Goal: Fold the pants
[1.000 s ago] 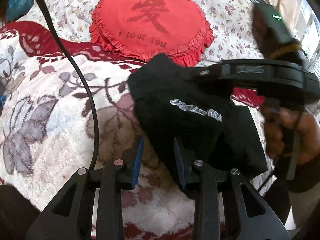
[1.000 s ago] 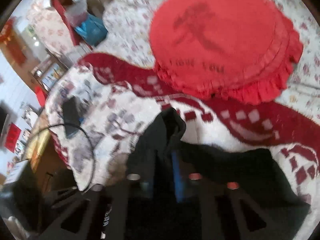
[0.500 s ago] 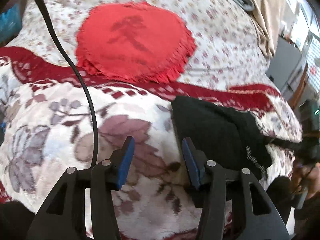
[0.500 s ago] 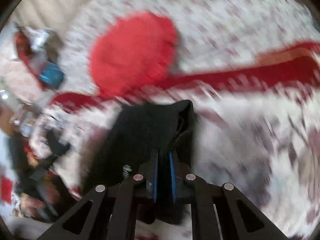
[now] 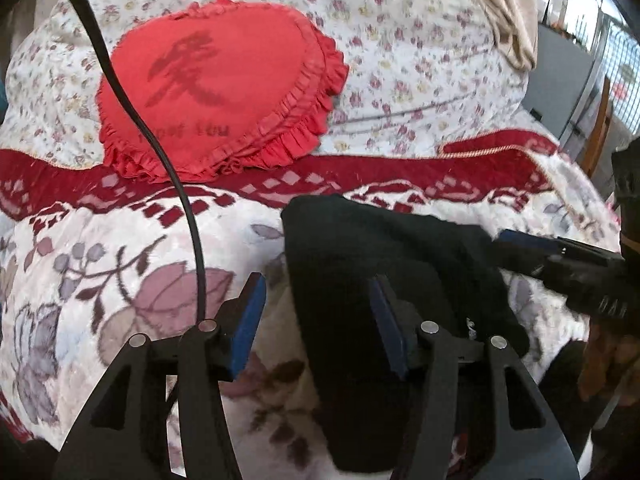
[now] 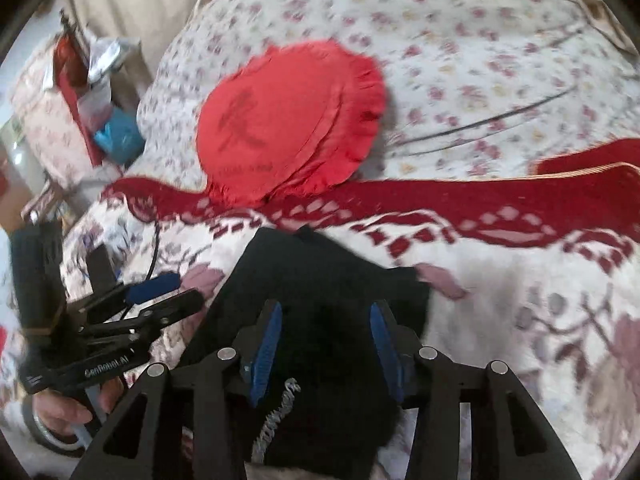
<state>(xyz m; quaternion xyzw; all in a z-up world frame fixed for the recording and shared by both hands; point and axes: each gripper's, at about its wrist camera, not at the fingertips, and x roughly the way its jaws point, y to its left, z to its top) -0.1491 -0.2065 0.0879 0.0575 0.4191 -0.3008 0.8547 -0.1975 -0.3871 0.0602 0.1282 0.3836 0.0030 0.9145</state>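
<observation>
Item: black pants (image 5: 384, 264), lying as a compact dark bundle on the bed's blanket (image 5: 120, 272), just below its red border band. I judge the fold largely done: the cloth sits in stacked layers with a squared far edge, and no leg trails out in either view. What may be left is a final tidy or press; I cannot tell whether another fold is intended.

Left claw (image 5: 316, 320): jaws wide, holding nothing. Its right finger lies over the pants' left part, its left finger over bare blanket. Whether it touches the cloth I cannot tell.

Right claw (image 6: 326, 338): jaws wide, empty, both blue pads (image 6: 266, 344) poised over the bundle. A line of pale lettering (image 6: 276, 416) shows on the fabric near its base.

Materials and shapes:
- Pants: matte black, soft, thick-looking knit or fleece; edges rounded, not crisp.
- Blanket: plush, cream with mauve leaves and flowers, dark red checked trim.
- Bedsheet (image 5: 420, 52): thin cotton look, small floral print, lightly creased.
- Cushion (image 5: 224, 84): heart-shaped, red, ruffled edge, dark printed character and faint text, resting beyond the pants, well apart from them.
- Cable (image 5: 160, 152): black, smooth, curving down across the cushion toward the left claw.
</observation>
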